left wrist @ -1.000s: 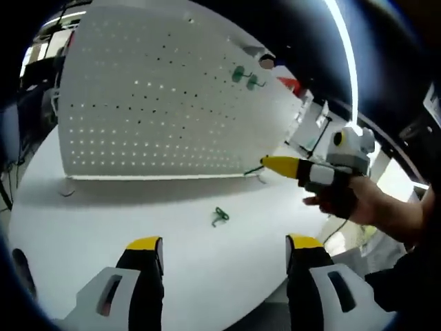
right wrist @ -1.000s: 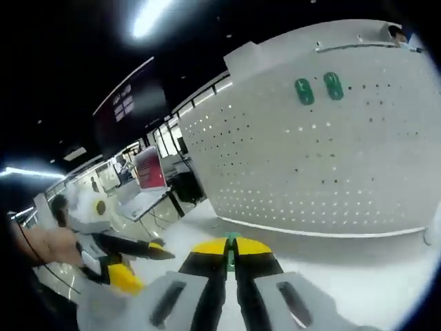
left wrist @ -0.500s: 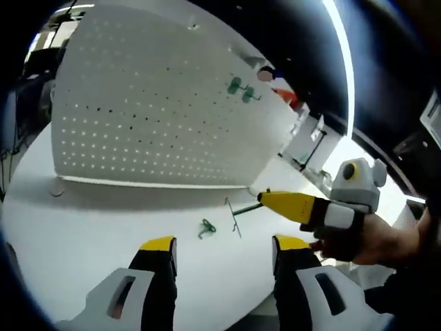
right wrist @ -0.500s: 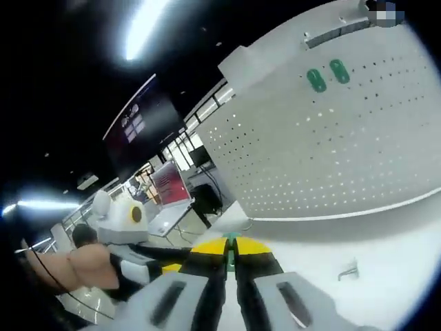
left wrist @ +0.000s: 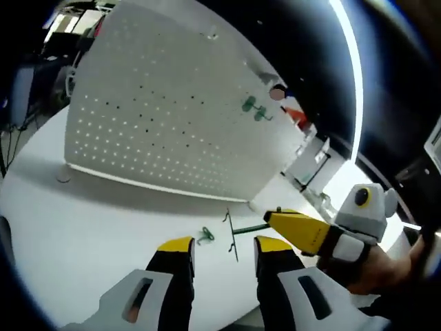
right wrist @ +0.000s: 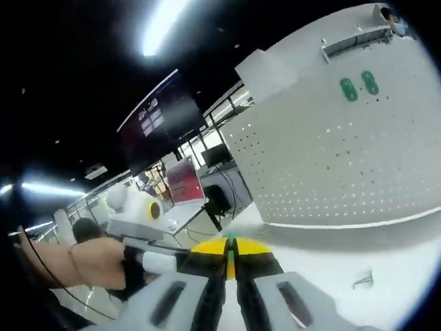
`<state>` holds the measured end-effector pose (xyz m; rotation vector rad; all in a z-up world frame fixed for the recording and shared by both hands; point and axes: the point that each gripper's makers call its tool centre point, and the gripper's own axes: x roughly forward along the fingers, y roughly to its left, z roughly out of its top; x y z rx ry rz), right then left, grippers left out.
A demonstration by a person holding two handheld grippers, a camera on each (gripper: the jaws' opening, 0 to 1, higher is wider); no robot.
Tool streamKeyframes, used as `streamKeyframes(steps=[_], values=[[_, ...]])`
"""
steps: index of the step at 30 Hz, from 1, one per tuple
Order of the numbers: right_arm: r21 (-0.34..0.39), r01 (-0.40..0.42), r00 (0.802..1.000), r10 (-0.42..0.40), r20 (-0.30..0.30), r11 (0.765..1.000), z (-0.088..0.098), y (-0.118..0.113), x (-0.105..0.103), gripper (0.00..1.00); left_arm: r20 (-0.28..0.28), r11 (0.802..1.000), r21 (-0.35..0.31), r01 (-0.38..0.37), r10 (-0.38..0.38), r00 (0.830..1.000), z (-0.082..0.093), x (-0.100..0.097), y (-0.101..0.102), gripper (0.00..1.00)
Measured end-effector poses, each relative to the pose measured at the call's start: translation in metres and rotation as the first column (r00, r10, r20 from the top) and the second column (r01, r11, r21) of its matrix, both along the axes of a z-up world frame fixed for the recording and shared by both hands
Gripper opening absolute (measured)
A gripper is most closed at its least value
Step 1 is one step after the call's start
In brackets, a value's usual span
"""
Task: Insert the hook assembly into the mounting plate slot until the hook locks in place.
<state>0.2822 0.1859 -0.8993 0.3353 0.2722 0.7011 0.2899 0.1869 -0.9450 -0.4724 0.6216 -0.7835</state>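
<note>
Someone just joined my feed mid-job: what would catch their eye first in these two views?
The big white pegboard standing upright on the white table, with two green hooks already mounted near its top. Next, the right gripper, jaws shut on a green hook whose wire end hangs over the table in front of the board. A loose green hook lies on the table just beyond the left gripper.

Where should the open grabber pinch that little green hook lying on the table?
Probably the green hook's middle, coming down from above. It lies flat on the white table just ahead of the open left gripper, so its thin wire likely fits between the jaws.
</note>
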Motion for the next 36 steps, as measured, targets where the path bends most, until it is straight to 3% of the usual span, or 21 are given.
streamKeyframes(steps=[9,13,25,32,36], values=[[-0.013,0.008,1.0,-0.008,0.016,1.0,0.001,0.001,-0.002,0.0,-0.038,0.998,-0.065,0.007,-0.009,0.999,0.003,-0.008,0.0,0.07],[-0.013,0.01,1.0,-0.01,0.014,1.0,0.0,0.001,-0.002,0.0,-0.072,0.996,-0.087,-0.006,-0.001,0.997,0.001,-0.008,0.002,0.05],[-0.017,-0.001,1.0,0.002,0.019,1.0,-0.002,0.004,-0.001,0.0,-0.056,0.999,-0.053,-0.009,0.006,0.998,0.001,-0.007,0.005,0.02],[0.003,-0.03,0.999,0.03,-0.015,1.0,0.006,0.007,0.001,0.01,0.028,0.999,0.043,-0.018,0.017,0.999,0.012,-0.001,0.012,0.01],[0.031,-0.058,0.997,0.059,-0.044,0.998,0.009,0.006,-0.001,0.07,0.109,0.994,0.109,-0.019,0.007,0.994,0.022,0.005,0.018,0.01]])
